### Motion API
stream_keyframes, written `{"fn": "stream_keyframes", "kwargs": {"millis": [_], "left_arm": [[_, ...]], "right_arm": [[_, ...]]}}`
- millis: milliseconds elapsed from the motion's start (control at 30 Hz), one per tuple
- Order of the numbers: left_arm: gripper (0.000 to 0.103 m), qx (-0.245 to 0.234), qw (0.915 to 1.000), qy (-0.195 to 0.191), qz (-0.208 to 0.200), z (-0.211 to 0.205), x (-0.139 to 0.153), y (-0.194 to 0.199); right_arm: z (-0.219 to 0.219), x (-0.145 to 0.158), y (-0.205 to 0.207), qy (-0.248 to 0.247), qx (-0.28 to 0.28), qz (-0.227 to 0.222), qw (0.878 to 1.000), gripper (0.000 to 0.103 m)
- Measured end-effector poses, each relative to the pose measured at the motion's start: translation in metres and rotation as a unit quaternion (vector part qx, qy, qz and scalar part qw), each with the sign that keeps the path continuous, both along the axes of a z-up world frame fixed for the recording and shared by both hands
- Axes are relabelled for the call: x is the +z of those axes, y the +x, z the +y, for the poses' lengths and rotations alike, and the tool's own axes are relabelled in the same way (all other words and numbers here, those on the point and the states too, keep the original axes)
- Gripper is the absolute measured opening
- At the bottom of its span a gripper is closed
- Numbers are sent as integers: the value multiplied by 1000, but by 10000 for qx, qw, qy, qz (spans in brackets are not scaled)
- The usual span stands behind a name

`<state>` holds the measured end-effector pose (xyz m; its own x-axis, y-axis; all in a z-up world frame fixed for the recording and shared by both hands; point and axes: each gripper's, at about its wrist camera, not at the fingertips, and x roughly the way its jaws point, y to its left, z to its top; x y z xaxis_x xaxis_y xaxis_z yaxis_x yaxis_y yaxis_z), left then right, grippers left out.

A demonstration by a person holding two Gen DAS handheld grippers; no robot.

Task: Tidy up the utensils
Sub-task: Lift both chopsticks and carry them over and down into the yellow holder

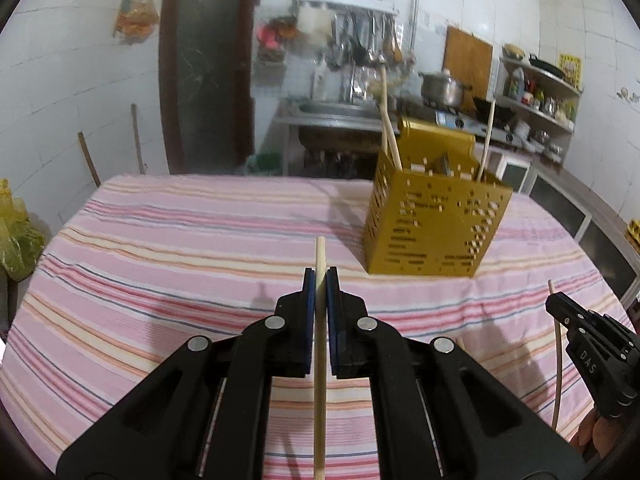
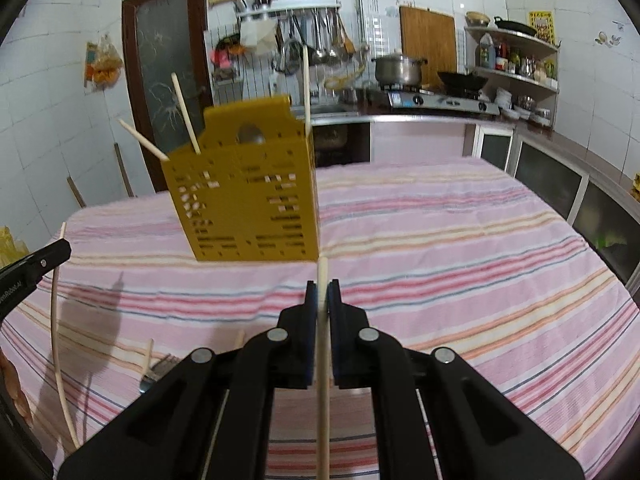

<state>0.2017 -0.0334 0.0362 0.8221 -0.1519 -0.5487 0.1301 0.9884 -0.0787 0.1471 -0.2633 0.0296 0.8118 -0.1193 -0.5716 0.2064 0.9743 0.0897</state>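
One chopstick (image 1: 320, 320) is pinched between the jaws of the left gripper (image 1: 320, 276). A second chopstick (image 2: 323, 340) is pinched the same way by the right gripper (image 2: 322, 286). In both, the jaws are pressed tight on the thin stick, and its tip pokes out past them.

The gold holder (image 1: 434, 216) stands on the desk (image 1: 160, 240), which is covered with a striped cloth. It is ahead of both grippers and a little apart from them. A few sticks are already leaning inside it. A fork (image 2: 154, 370) is seen lying on the cloth near the right gripper.

The step in hand is judged to be carrying both sticks to the holder. To do it well, each stick should be lifted above the rim first. The tip should be turned down and aimed at an open space, away from the leaning sticks. The jaws should be kept tight until the tip is well inside. The sticks are best dropped in one at a time, so the grippers are not bumped together.
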Motion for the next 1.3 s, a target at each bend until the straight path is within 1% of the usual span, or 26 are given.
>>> {"fn": "stream_keyframes", "kwargs": {"millis": [67, 433, 567, 667, 1033, 1300], "left_arm": [[4, 51, 9999, -4, -155, 5, 7, -7], [4, 209, 9983, -206, -505, 22, 21, -31], [4, 320, 9967, -195, -714, 28, 25, -41], [4, 380, 9955, -255, -830, 32, 29, -48], [4, 422, 9919, -459, -1104, 44, 45, -61], [4, 404, 9898, -579, -1237, 46, 55, -59]], "right_arm": [[0, 5, -4, -17, 4, -151, 9999, 6], [6, 24, -25, -189, 117, -729, 9971, 6], [7, 28, -31, -210, 130, -850, 9961, 6], [6, 31, -35, -192, 129, -931, 9954, 6], [6, 45, -44, -259, 84, -1250, 9918, 6], [7, 57, -41, -317, 79, -1483, 9884, 6]]}}
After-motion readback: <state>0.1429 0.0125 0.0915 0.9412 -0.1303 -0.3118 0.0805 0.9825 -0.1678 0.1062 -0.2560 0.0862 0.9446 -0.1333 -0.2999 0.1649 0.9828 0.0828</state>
